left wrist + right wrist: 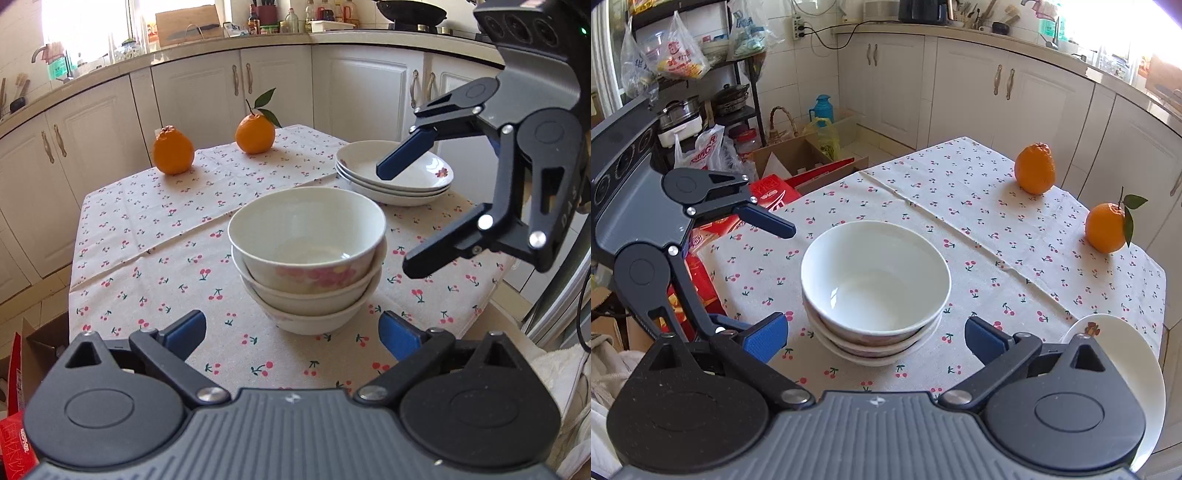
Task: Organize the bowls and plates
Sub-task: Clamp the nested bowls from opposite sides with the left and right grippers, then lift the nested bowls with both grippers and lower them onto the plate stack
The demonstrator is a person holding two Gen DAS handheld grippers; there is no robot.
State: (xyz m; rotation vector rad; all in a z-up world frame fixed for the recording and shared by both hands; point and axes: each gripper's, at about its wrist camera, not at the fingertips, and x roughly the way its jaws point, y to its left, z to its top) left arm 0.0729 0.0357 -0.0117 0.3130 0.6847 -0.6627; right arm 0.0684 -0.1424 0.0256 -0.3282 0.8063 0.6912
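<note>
Three white bowls with pink flowers are nested in a stack (307, 258) at the middle of the cherry-print table; the stack also shows in the right wrist view (875, 288). Three white plates are stacked (395, 173) at the far right of the table; their edge shows in the right wrist view (1145, 369). My left gripper (291, 332) is open and empty, just short of the bowl stack. My right gripper (875, 336) is open and empty on the other side of the bowls; it shows in the left wrist view (399, 218), hanging above the table between bowls and plates.
Two oranges (173, 149) (255, 133) sit at the far side of the tablecloth (147, 229). White kitchen cabinets (199, 96) stand behind the table. Cardboard boxes and red packages (775, 192) lie on the floor beside the table, by a cluttered shelf (694, 92).
</note>
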